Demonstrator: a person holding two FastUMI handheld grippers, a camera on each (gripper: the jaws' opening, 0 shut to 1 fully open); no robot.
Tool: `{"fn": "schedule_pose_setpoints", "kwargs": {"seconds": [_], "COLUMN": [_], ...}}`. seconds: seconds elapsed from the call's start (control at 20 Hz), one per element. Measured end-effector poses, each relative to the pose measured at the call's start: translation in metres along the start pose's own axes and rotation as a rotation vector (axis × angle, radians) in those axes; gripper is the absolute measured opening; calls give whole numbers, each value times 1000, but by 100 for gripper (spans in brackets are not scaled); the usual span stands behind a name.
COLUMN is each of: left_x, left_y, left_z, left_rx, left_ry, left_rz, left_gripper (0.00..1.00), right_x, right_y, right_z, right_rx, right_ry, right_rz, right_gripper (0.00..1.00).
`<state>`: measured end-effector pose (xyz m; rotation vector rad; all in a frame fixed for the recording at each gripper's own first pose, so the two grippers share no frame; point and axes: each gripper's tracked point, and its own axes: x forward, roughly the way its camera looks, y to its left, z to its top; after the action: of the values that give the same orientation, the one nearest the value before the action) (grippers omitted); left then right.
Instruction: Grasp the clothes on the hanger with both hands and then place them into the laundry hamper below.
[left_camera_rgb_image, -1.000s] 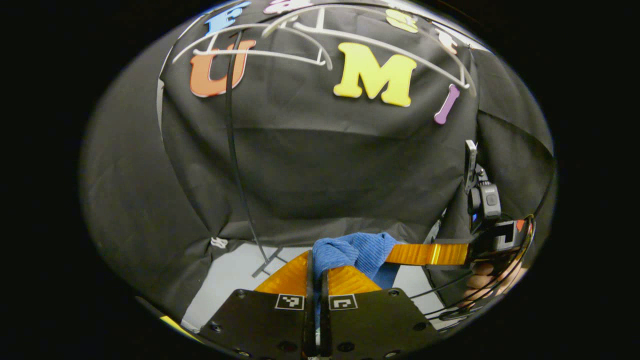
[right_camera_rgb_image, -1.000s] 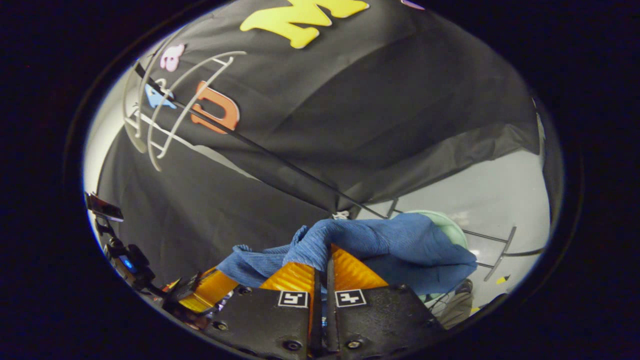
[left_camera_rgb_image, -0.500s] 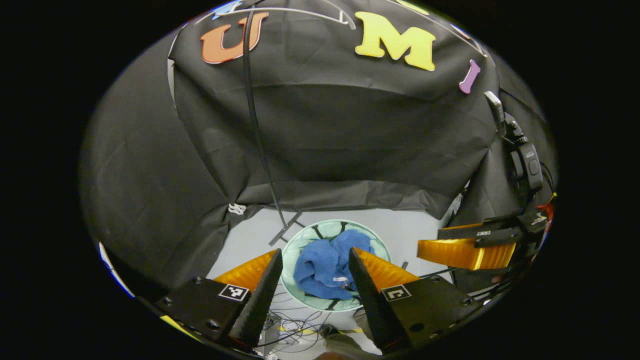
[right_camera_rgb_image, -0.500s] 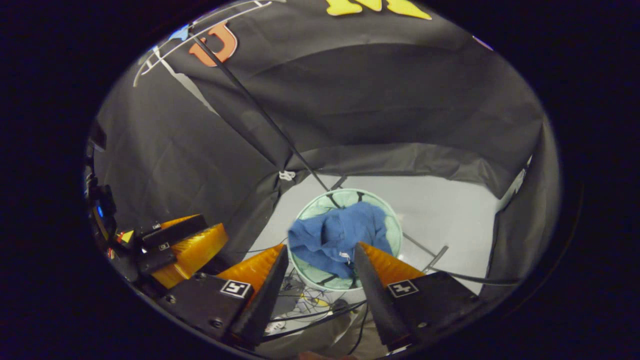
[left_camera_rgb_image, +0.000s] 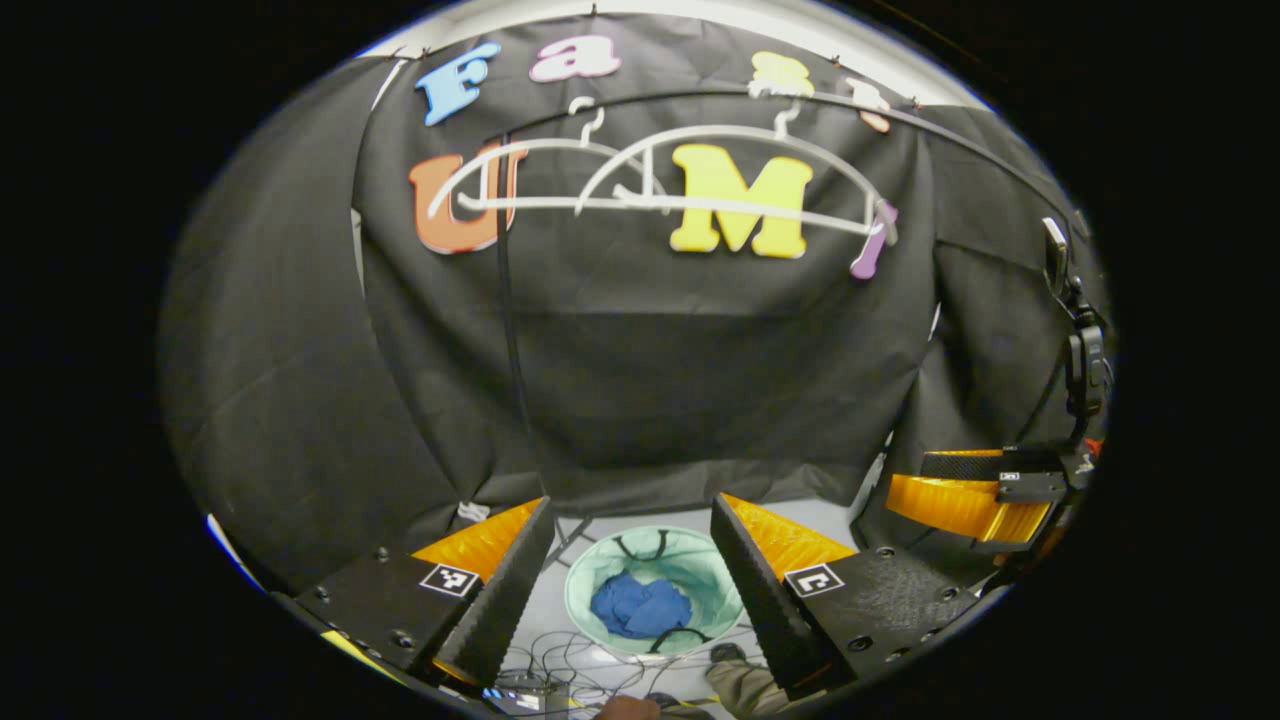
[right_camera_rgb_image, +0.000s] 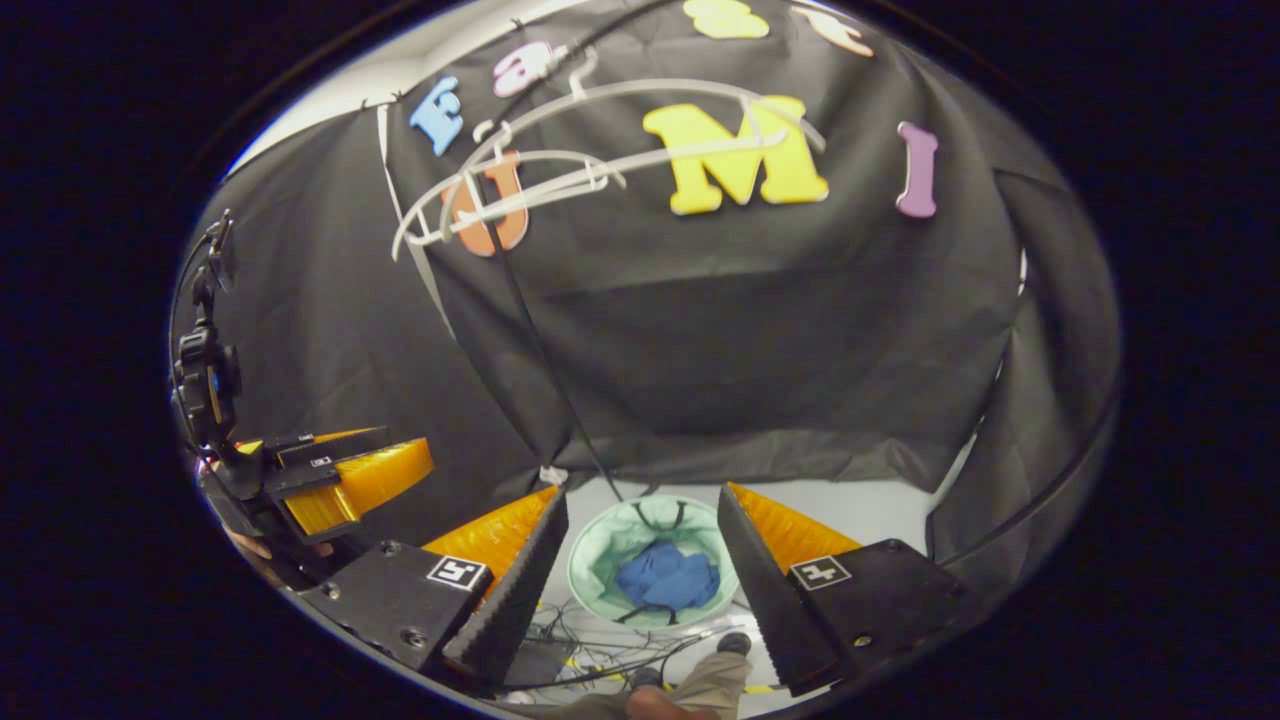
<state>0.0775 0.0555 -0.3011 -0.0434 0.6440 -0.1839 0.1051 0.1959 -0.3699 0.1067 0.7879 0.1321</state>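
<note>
Left gripper (left_camera_rgb_image: 632, 540) and right gripper (right_camera_rgb_image: 642, 530): both released, jaws spread wide, holding nothing. Blue garment (left_camera_rgb_image: 640, 607) lies bunched inside the mint-green laundry hamper (left_camera_rgb_image: 596, 580), well below and framed between each gripper's fingers. Bare white hangers (left_camera_rgb_image: 660, 195) hang on the rail high ahead.

One round, pale green mesh laundry hamper (left_camera_rgb_image: 600, 585) (right_camera_rgb_image: 605, 560) stands on the grey floor. Inside the hamper lies one crumpled blue cloth garment (left_camera_rgb_image: 640, 607) (right_camera_rgb_image: 668, 578). High above the hamper, two bare white plastic hangers (left_camera_rgb_image: 660, 190) (right_camera_rgb_image: 560, 170) hang side by side, overlapping, from one thin dark rail (left_camera_rgb_image: 900, 125). One thin black upright pole (left_camera_rgb_image: 508, 330) (right_camera_rgb_image: 535, 330) comes down just behind the hamper. Two grippers are counted: the left gripper (left_camera_rgb_image: 630, 520) and the right gripper (right_camera_rgb_image: 640, 500), each with two fingers spread apart above the hamper.
</note>
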Motion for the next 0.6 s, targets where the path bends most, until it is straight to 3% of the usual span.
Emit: {"fn": "schedule_pose_setpoints", "kwargs": {"seconds": [0.1,0.3,0.4,0.45,0.5,0.6], "left_x": [-30,-88,-121,-135,-147,-172], "left_y": [-7,-23,-32,-37,-39,-46], "left_z": [33,73,92,96,97,97], "left_rx": [13,5,10,8,6,-1], "left_ry": [-76,-184,-252,-277,-292,-314], "left_rz": [-24,-37,-13,-4,12,56], "left_gripper": [100,100,100,92,100,100], "right_x": [-29,-87,-119,-135,-149,-178], "right_y": [-1,-10,-14,-16,-19,-28], "right_z": [25,63,74,77,78,76], "right_rx": [-13,-46,-63,-65,-79,-98], "right_ry": [-96,-266,-341,-370,-382,-400], "right_rz": [-15,-38,-31,-25,-20,-15], "right_gripper": [97,98,99,99,99,98]}}
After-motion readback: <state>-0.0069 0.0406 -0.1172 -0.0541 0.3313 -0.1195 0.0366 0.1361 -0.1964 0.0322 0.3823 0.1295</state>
